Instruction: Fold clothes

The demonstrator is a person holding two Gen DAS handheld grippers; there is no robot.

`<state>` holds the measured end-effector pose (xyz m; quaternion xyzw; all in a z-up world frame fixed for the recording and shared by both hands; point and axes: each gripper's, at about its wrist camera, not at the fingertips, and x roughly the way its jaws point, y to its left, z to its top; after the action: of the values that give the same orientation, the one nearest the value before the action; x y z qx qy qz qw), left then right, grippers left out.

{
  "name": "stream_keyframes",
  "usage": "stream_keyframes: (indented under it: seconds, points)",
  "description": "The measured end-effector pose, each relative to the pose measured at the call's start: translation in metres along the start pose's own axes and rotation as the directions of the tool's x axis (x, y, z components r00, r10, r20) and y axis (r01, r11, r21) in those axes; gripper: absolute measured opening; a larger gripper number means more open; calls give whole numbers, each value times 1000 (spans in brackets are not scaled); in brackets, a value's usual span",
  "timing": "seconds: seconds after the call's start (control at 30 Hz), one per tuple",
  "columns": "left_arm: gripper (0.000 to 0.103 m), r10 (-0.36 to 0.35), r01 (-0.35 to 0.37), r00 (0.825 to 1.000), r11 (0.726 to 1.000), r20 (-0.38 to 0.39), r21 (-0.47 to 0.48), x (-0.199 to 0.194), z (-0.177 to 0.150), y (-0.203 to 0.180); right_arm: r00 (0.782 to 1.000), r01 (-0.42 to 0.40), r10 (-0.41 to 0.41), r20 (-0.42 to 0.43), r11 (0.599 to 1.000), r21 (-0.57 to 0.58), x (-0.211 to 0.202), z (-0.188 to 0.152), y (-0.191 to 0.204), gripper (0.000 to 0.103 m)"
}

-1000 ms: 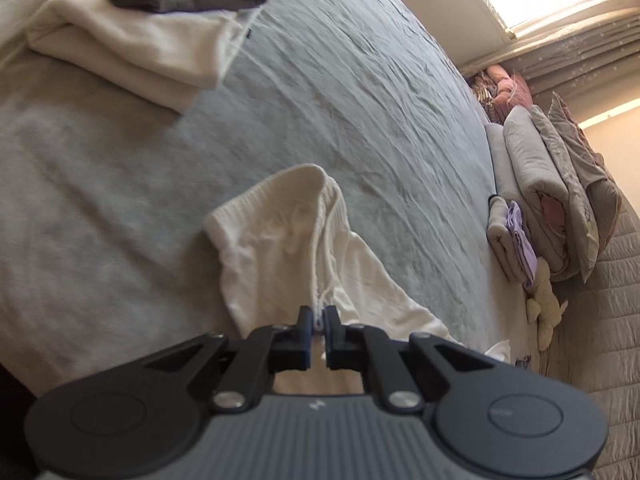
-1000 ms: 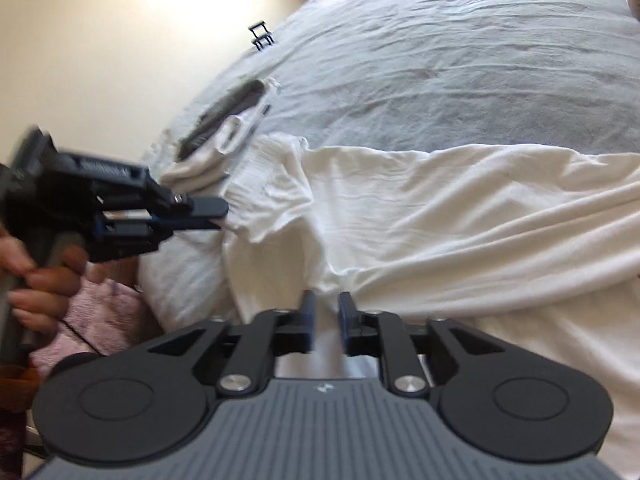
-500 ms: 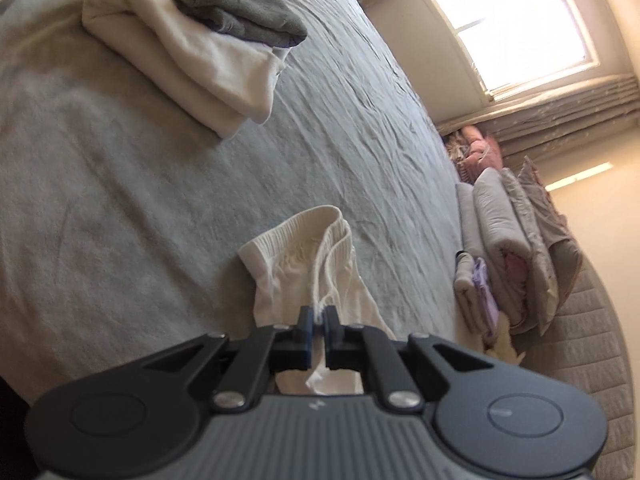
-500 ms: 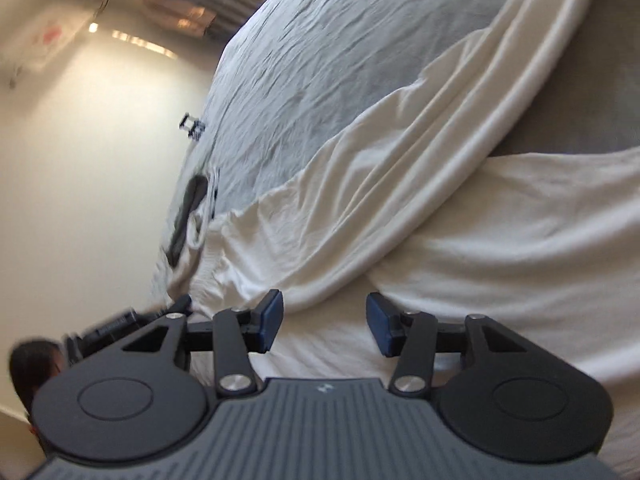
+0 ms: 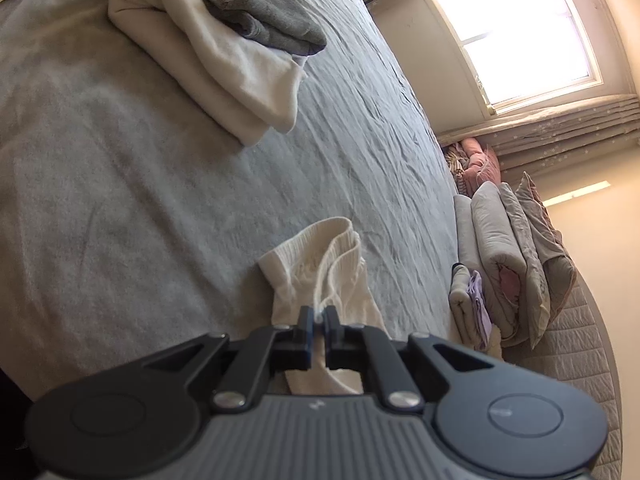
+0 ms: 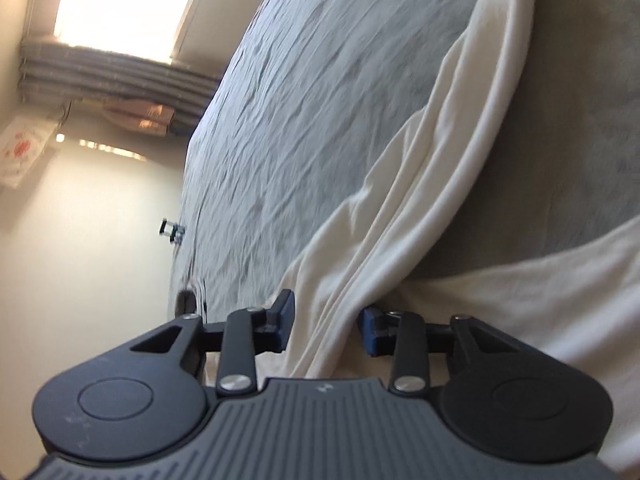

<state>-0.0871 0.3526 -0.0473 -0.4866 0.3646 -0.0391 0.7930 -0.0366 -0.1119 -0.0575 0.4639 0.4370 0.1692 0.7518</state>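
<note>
Cream clothing [image 5: 320, 280] is pinched in the left gripper [image 5: 318, 318], whose jaws are clenched on a thin fold just below the ribbed band, so the band end stands up off the grey bed [image 5: 120, 200] while the rest trails down behind the tool. The right gripper [image 6: 326, 322] has its jaws spread wide, with a bunched, pleated ridge of the same cream cloth [image 6: 420, 184] running between them but not pressed by either pad. From there the cloth slopes away toward the far right in a long rolled edge, and a broad flat part of it spreads to the near right. Judging by this, the garment is being gathered or lifted at two points, one caught and one not, and the step in hand looks like taking hold for a fold. The next move calls for the right jaws to close on the ridge without catching the bedcover beneath, then for both grips to keep the cloth taut and its edges level. Far to the left in the left wrist view lies a folded white piece [image 5: 216, 64] with a grey piece [image 5: 260, 12] on top; bedding [image 5: 508, 264] is stacked at the far right. Between them the bed offers wide open room.
</note>
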Motion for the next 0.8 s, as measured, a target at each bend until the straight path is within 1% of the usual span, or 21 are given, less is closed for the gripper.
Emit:
stream_keyframes:
  seconds: [0.03, 0.07, 0.1, 0.13, 0.2, 0.27, 0.37, 0.43, 0.5, 0.6, 0.7, 0.8]
  points:
    - [5, -4, 4, 1000, 1000, 0, 5, 1, 1, -3, 1000, 6, -6, 18, 1000, 8, -1, 4, -1, 25]
    - [5, -3, 3, 1000, 1000, 0, 13, 3, 3, -6, 999, 11, -11, 33, 1000, 15, -1, 8, -2, 21]
    - [5, 0, 0, 1000, 1000, -2, 23, 5, 4, -10, 999, 15, -16, 49, 1000, 22, -2, 12, -2, 13]
    - [5, 2, -2, 1000, 999, -5, 32, 7, 6, -14, 998, 16, -18, 67, 999, 29, -4, 15, -3, 9]
    - [5, 3, -2, 1000, 999, -10, 47, 12, 10, -22, 994, 21, -23, 106, 999, 28, -7, 22, -3, 8]
    - [4, -3, 4, 1000, 998, -13, 66, 15, 15, -29, 989, 30, -30, 144, 1000, -2, -11, 26, 5, 8]
    - [5, -3, 4, 1000, 994, -11, 109, 18, 23, -42, 982, 45, -25, 188, 994, -101, -20, 27, 24, 7]
    - [5, 3, -1, 1000, 990, -13, 143, 18, 29, -48, 977, 61, -23, 211, 982, -180, -29, 19, 36, 8]
    - [5, 21, -17, 1000, 984, -20, 180, 16, 35, -51, 972, 80, -18, 232, 963, -256, -37, 12, 47, 8]
    - [5, 59, -46, 997, 972, -47, 232, 15, 40, -52, 965, 110, -11, 263, 924, -365, -50, -1, 63, 8]
    - [5, 104, -78, 992, 956, -76, 283, 15, 41, -49, 963, 150, -34, 266, 890, -431, -58, -23, 67, 8]
    - [5, 146, -106, 984, 940, -102, 323, 17, 40, -42, 958, 210, -76, 275, 841, -499, -56, -46, 69, 8]
